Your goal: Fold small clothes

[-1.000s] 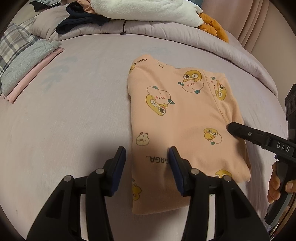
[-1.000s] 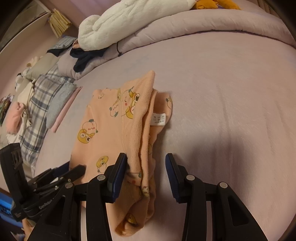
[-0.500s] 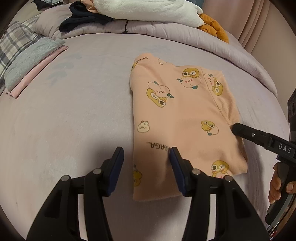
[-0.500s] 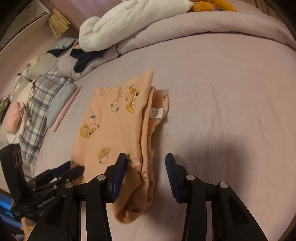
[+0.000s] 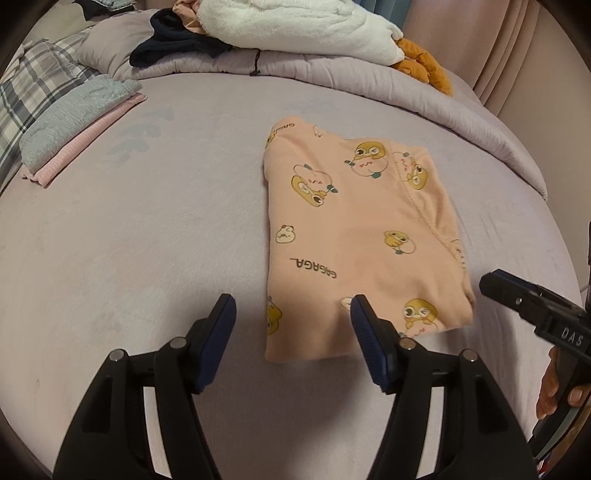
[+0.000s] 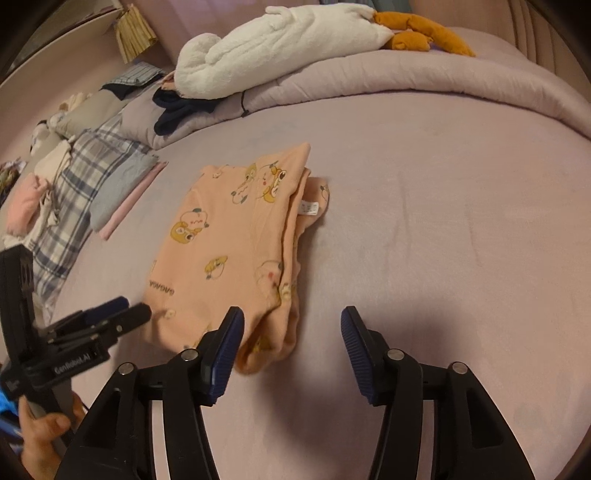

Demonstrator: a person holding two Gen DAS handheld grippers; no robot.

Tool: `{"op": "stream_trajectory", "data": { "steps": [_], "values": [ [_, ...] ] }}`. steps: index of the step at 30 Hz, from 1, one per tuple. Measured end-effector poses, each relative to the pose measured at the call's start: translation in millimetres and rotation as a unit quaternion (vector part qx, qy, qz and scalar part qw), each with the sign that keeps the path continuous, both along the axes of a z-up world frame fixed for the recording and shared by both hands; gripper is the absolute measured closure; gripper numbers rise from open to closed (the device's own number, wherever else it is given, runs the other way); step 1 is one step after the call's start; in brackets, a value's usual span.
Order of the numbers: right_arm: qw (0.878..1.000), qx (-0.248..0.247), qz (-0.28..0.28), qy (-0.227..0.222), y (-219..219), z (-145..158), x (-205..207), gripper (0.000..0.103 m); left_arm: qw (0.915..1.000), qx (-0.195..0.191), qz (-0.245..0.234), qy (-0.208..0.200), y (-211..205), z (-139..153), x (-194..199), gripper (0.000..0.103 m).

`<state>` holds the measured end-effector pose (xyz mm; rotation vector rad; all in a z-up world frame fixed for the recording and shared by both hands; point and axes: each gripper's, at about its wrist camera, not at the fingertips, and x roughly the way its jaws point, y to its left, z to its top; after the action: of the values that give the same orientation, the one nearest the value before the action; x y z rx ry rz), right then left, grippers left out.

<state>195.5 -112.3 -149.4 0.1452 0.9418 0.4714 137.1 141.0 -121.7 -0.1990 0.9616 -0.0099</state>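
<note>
Lying folded on the lilac bed [image 5: 147,240], the peach cartoon-print garment [image 5: 354,236] rests free — left gripper [image 5: 291,321] and right gripper [image 6: 291,332] hover at its near edge, jaws just opened, pads off the cloth.

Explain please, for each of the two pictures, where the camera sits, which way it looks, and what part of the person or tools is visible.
Left wrist view: sits on the left gripper, looking down along its open fingers at the peach garment on the bed; the right gripper and a hand show at the right edge.
Right wrist view: sits on the right gripper, facing the garment's layered edge; the left gripper and a hand show lower left.
Shared: garment, bed, white plush, folded pile.
</note>
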Motion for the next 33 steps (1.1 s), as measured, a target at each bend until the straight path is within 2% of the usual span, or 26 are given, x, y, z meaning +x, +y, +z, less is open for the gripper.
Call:
{"op": "stream_trajectory", "data": {
  "steps": [2, 8, 11, 16, 22, 24, 28, 33],
  "values": [
    [1.0, -0.007, 0.003, -0.005, 0.8, 2.9, -6.7, 0.047, 1.0, 0.001, -0.002, -0.005, -2.5, 3.9, -5.1, 0.025],
    [0.999, -0.023, 0.012, -0.027, 7.9, 14.3, -24.3, 0.041, 0.9998, 0.003, -0.008, -0.018, -8.3, 15.5, -19.2, 0.025],
    [0.998, -0.038, 0.017, -0.045, 13.4, 20.6, -33.7, 0.036, 0.9997, 0.008, -0.007, -0.021, -10.3, 19.8, -24.8, 0.016],
    [0.995, -0.063, 0.027, -0.07, 20.7, 30.2, -49.8, 0.027, 0.9996, 0.01, -0.008, -0.027, -12.6, 26.1, -33.9, 0.016],
    [0.994, -0.071, 0.031, -0.081, 26.5, 36.5, -59.7, 0.024, 0.9994, 0.013, -0.004, -0.032, -14.7, 32.8, -44.5, 0.013],
    [0.993, -0.072, 0.029, -0.085, 27.2, 38.7, -63.7, 0.023, 0.9993, 0.016, 0.0, -0.034, -14.6, 35.8, -48.4, 0.0],
    [0.993, -0.073, 0.026, -0.092, 28.4, 42.6, -72.2, 0.019, 0.9992, 0.017, 0.008, -0.035, -13.7, 41.6, -55.3, 0.001],
    [0.992, -0.075, 0.024, -0.1, 29.7, 46.9, -79.9, 0.018, 0.9991, 0.014, 0.01, -0.038, -14.8, 47.5, -63.1, 0.001]
  ]
}}
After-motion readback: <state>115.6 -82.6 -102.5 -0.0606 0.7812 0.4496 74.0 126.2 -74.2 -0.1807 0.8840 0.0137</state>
